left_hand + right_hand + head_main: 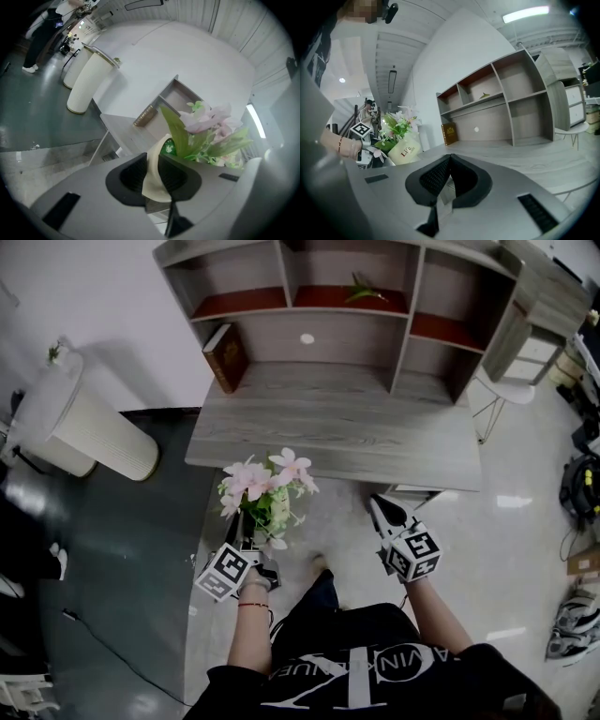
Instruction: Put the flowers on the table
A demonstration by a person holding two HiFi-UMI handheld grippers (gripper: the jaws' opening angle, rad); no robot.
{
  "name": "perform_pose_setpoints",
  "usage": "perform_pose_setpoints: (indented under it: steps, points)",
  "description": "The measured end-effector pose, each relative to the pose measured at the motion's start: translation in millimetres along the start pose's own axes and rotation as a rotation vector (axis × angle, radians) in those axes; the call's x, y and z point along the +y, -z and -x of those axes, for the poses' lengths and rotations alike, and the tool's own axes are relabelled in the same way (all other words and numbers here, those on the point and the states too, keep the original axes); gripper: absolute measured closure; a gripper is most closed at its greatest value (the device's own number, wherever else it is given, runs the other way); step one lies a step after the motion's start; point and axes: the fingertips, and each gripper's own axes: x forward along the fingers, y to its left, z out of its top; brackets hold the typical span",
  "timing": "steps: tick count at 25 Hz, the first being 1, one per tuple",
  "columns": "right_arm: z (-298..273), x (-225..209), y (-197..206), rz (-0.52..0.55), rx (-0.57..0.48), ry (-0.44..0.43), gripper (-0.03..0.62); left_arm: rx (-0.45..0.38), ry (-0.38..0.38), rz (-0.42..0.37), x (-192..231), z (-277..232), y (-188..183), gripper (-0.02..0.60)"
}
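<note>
Pink flowers (269, 486) sit just short of the grey table's (375, 442) near edge, at its 7 o'clock. Left gripper view: the left gripper's (153, 161) jaws pinch their cream pot's (154, 187) rim. Right gripper view: the right gripper's (450, 159) jaws are pressed together on nothing, with the flowers at 9 o'clock.

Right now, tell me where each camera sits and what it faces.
Head view: on the person's head, looking steeply down at the desk; shows both forearms, left gripper, right gripper.
Left gripper view: on the left gripper, looking along jaws shut on the pot of the flowers, toward desk and book; no body shows.
Right gripper view: on the right gripper, jaws shut and empty, facing the shelves; the left wrist shows.
Shared: all three show flowers, desk and book.
</note>
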Motion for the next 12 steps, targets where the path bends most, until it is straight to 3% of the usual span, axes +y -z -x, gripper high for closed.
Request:
perform_pose_setpoints:
  steps: [12]
  points:
    - [14,8,-2,0.004,0.012,0.031,0.583,0.025,0.02,0.004,-3,1,-2,0.505]
